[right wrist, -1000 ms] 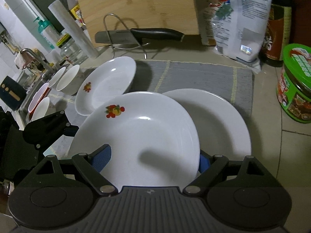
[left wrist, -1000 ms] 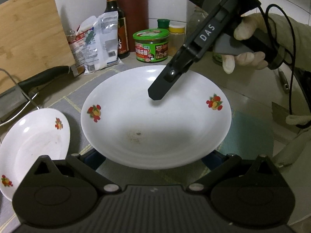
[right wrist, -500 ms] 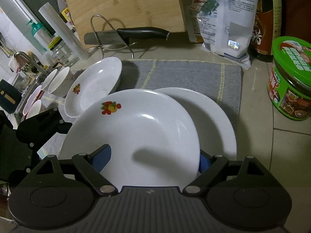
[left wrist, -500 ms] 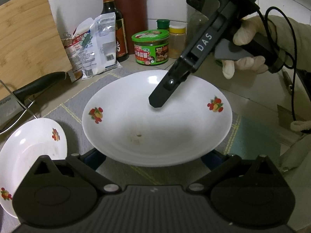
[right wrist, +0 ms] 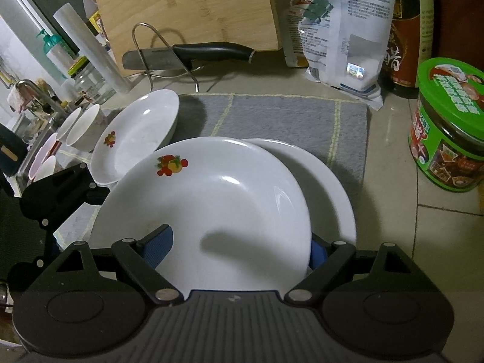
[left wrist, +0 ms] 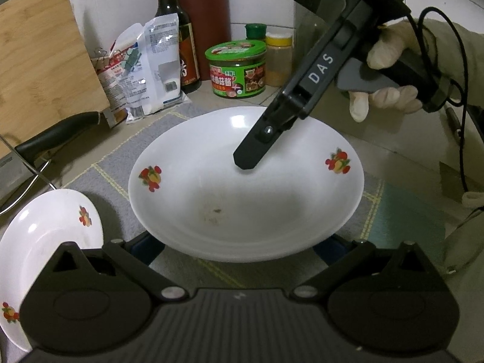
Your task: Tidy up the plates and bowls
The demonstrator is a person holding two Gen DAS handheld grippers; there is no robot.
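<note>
Large white fruit-print plate [right wrist: 211,211] over the grey mat [right wrist: 287,118] mid-worktop, overlapping a plain white plate [right wrist: 329,193], right gripper [right wrist: 239,251] fingers spread either side of its rim, left gripper [left wrist: 242,248] fingers hidden beneath the rim, grip unclear, smaller plate [right wrist: 133,136] at the mat's sink-side edge.

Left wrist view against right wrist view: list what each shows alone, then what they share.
Left only: the gloved hand holding the right gripper over the plate.
Right only: a plain plate under the fruit-print plate, and cups by the sink.
Both: that fruit-print plate, the smaller dish, knife, cutting board, green jar.
</note>
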